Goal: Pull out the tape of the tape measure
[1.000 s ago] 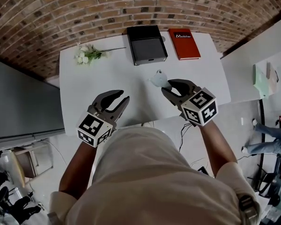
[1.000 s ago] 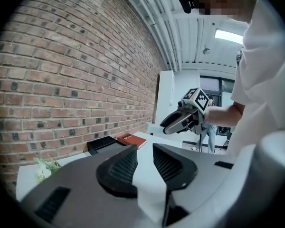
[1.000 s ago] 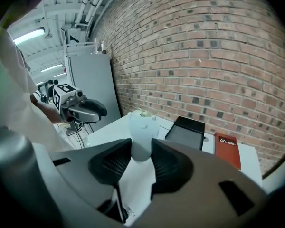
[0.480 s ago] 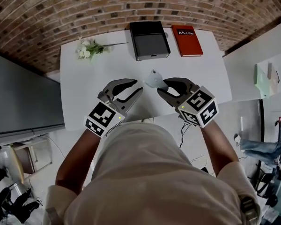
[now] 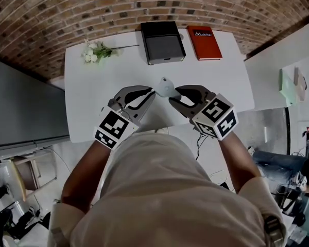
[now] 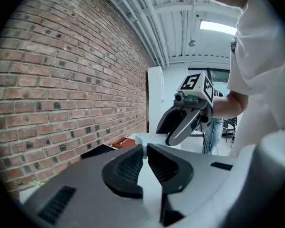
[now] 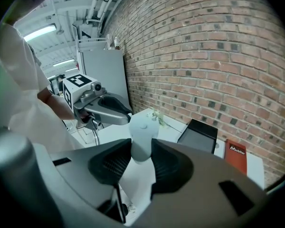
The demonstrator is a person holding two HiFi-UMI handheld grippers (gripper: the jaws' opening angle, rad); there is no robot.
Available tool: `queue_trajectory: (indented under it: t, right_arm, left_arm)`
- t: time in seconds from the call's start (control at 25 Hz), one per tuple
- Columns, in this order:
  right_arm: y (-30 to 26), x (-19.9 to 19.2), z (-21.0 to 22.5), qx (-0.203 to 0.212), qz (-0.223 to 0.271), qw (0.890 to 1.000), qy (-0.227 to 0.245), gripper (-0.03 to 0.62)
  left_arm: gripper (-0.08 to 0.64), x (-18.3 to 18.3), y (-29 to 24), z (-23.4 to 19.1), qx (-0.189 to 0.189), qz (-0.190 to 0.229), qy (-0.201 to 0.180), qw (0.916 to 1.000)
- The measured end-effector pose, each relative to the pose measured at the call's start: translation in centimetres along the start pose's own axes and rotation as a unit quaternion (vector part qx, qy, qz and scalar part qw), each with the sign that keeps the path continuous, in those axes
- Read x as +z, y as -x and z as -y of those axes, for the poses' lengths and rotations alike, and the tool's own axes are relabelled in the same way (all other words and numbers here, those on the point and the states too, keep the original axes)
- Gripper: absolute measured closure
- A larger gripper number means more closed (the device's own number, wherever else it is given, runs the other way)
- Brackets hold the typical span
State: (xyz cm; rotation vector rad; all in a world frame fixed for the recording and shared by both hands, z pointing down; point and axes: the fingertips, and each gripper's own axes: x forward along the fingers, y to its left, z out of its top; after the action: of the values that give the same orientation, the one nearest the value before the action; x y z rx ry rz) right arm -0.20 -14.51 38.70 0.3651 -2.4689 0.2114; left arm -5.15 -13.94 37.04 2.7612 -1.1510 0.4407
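A pale, rounded tape measure [image 5: 164, 88] [image 7: 141, 136] hangs above the white table [image 5: 90, 104], gripped between the pads of my right gripper [image 5: 173, 94] [image 7: 141, 145]. My left gripper [image 5: 152, 93] [image 6: 144, 147] meets it from the left. Its jaws have just been closing and now pinch a small white tab [image 6: 143, 140] at the tape measure's near end. The two grippers face each other tip to tip. No length of tape shows between them.
At the table's far edge lie a black box [image 5: 162, 41], a red book [image 5: 204, 42] and a sprig of white flowers [image 5: 96, 52]. A brick wall runs behind the table. A person's legs [image 5: 278, 158] show on the floor at the right.
The left gripper has moved right, up to the tape measure, and its jaws have closed on the end tab. The right gripper, still holding the tape measure, has drifted slightly left.
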Motion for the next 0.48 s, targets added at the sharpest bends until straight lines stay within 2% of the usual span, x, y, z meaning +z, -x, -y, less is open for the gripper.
queue_trajectory:
  t: [0.48]
  right_arm:
    - [-0.24,-0.18,0.24,-0.016,0.009,1.000,0.000,0.457]
  left_arm:
    - [0.534,-0.31,0.21,-0.16,0.008,-0.004,0.005,0.9999]
